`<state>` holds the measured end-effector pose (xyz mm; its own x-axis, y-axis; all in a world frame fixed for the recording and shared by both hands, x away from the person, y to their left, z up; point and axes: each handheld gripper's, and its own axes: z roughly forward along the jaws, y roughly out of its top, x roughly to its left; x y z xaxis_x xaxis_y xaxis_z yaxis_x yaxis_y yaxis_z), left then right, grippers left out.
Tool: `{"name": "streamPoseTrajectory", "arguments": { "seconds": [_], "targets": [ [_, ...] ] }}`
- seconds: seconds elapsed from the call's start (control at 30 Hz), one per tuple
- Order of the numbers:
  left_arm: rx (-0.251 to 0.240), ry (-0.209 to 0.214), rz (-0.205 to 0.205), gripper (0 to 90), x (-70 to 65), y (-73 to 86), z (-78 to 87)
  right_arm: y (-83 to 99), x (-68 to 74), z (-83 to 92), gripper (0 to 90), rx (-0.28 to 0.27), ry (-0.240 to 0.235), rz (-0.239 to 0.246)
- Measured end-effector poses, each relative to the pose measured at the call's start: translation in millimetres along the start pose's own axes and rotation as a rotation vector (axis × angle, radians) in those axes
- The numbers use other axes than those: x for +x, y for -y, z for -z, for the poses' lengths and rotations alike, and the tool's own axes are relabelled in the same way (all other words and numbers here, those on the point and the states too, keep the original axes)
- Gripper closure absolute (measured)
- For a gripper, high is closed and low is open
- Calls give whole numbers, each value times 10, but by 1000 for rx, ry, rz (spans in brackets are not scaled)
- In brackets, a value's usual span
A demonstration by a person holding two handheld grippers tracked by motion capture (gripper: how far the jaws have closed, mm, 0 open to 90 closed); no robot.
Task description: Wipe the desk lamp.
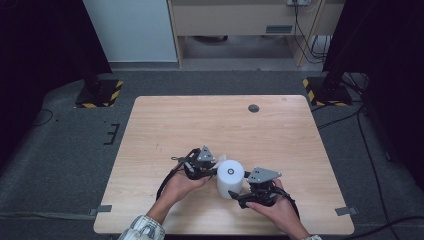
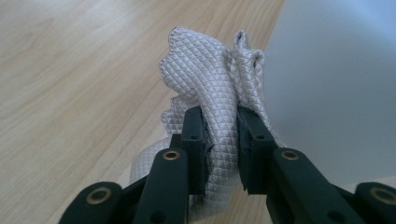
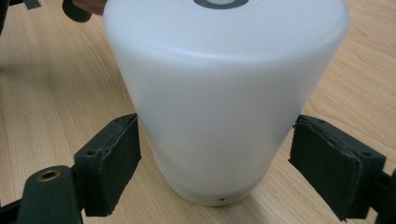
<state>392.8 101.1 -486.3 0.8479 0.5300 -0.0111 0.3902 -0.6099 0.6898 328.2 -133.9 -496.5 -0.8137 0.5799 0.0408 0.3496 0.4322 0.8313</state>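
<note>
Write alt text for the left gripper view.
The left claw is shut on a bunched white quilted cloth, whose folds rise above the black jaws. A smooth white cylinder stands close at the right, and the light wooden table lies behind and to the left.

**White on pale wood**

The lamp (image 1: 230,178) is matte white with a grey ring on top. The cloth (image 2: 205,88) is off-white, quilted in small diamonds. The fingers (image 3: 112,163) are black; the tabletop (image 1: 210,120) is light wood grain.
</note>
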Motion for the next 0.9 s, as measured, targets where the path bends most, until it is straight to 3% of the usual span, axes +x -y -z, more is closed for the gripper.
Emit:
{"name": "streamPoseTrajectory", "arguments": {
  "seconds": [0.13, 0.47, 0.6, 0.7, 0.9],
  "targets": [
    [24, -2, -4, 744, -5, 59, -70, 0, 0, 0, 166, 0, 0, 0],
    [30, 0, -2, 744, -8, 125, -84, 1, -4, -1, 166, -1, -1, 0],
    [3, 14, 8, 743, 12, 95, 12, 0, -2, -3, 166, -1, -1, 0],
    [-47, 20, 20, 744, 29, 28, 163, 0, -3, -4, 171, -2, 0, -1],
    [-108, 18, 8, 744, 24, -128, 401, 0, 0, -7, 176, -3, 2, -2]
  ]
}}
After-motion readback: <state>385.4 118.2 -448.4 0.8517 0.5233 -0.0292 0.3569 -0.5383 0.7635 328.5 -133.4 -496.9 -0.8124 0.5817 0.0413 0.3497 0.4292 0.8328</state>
